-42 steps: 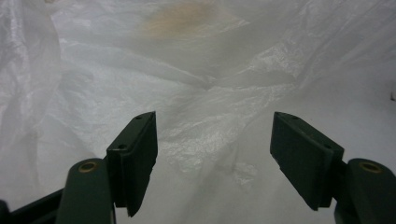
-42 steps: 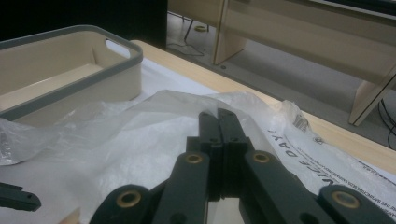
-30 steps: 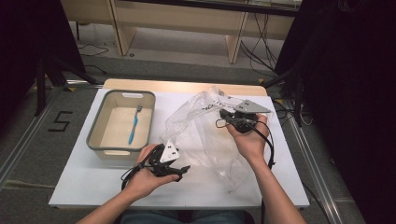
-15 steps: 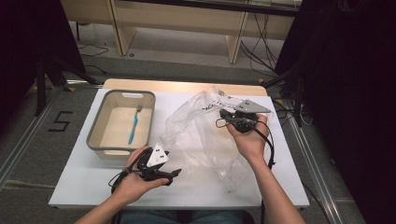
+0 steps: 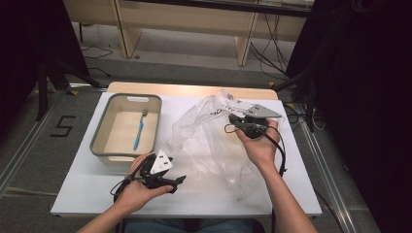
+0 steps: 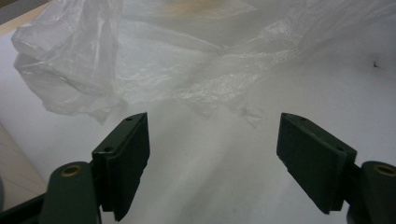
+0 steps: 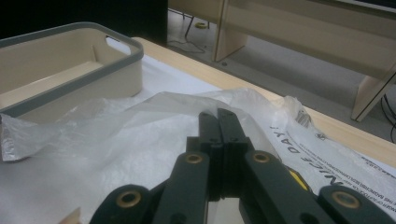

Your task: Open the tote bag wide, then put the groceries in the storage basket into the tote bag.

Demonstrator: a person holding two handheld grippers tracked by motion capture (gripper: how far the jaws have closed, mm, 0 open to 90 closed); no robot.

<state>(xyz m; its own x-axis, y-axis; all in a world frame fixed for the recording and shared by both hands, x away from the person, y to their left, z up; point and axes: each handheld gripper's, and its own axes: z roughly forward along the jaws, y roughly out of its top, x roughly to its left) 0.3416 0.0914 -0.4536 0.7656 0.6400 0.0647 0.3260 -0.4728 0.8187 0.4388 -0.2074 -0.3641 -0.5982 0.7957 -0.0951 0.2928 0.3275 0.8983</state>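
Observation:
A crumpled clear plastic bag [image 5: 209, 145] with black print lies across the middle of the white table top. My right gripper [image 5: 229, 127] is over its far right part, jaws pressed together on the film, which rises around the tips [image 7: 217, 114]. My left gripper [image 5: 179, 182] is low at the front of the table, just short of the bag's near left edge. Its jaws stand wide apart with bare table between them [image 6: 212, 154], and the bag [image 6: 163, 60] lies ahead.
A beige basin with a grey rim [image 5: 99, 145] stands at the left and holds a blue toothbrush [image 5: 140, 128]. The basin [image 7: 70, 51] is also beyond the bag in the right gripper view. The table's wooden far edge [image 5: 189, 90] borders the floor and shelving.
My left gripper has drawn back a little toward the front left, away from the bag. The right gripper has stayed in place on the bag.

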